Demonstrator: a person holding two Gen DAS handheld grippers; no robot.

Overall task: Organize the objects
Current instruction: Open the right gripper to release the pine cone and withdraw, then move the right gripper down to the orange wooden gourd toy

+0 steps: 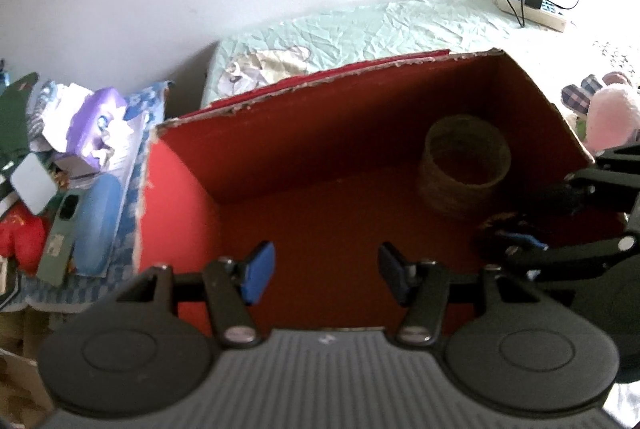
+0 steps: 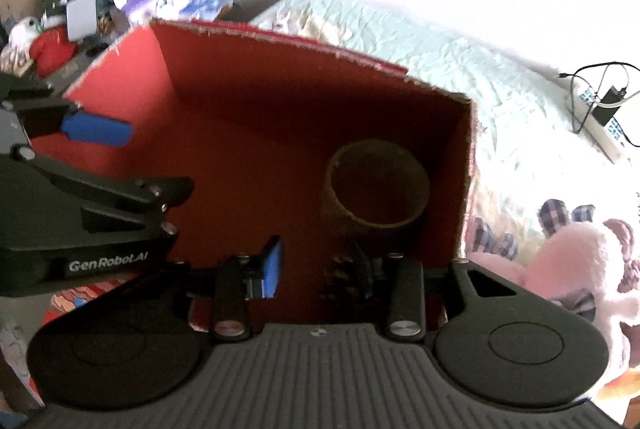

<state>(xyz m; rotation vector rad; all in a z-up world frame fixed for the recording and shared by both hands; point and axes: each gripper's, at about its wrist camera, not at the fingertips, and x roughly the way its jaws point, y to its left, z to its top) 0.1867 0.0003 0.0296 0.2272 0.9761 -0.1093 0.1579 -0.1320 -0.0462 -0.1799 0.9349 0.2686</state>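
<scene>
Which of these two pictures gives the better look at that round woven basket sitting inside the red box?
The right wrist view: the round woven basket sits near the middle, larger, and its open mouth and dark inside are plain. The left wrist view shows the same basket farther off in the red box, dimmer, more from the side.

Both grippers are tilting downward, side by side. The left gripper (image 1: 326, 273) is holding its blue-padded jaws wide apart with nothing between them. The right gripper (image 2: 318, 269) is sitting just to its right, its jaws parted more narrowly and also gripping nothing. Neither gripper is touching the other.
</scene>
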